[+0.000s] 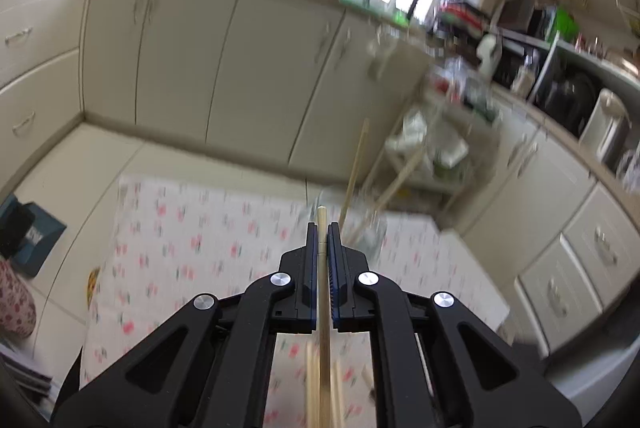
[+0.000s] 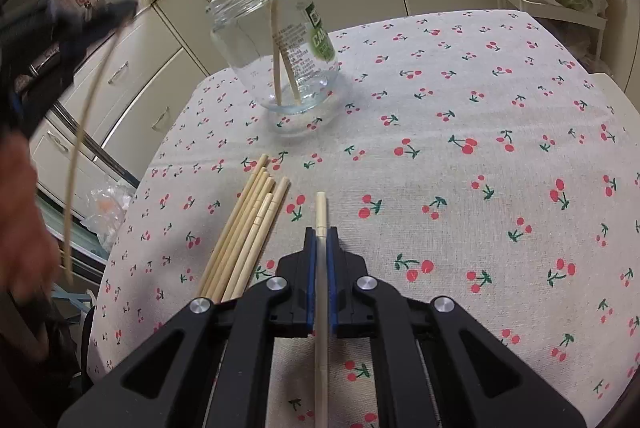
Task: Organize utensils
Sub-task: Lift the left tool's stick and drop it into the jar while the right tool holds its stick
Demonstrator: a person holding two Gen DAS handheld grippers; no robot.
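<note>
Right wrist view gives me bare cherry-print worktop (image 2: 500, 115) right of the glass jar (image 2: 280, 55) holding two sticks near its far-left edge, my right gripper (image 2: 321, 240) pinching a pale chopstick (image 2: 321, 292) beside the loose bundle (image 2: 248, 228), while my left gripper (image 1: 322, 240) clamps another chopstick (image 1: 323, 308).

Cloth (image 2: 460, 107): white, red cherry print with green stems. Chopsticks (image 2: 248, 224): pale tan. Jar (image 2: 276, 43): clear, green label. Grippers: black, blue pads (image 2: 309, 284).
</note>
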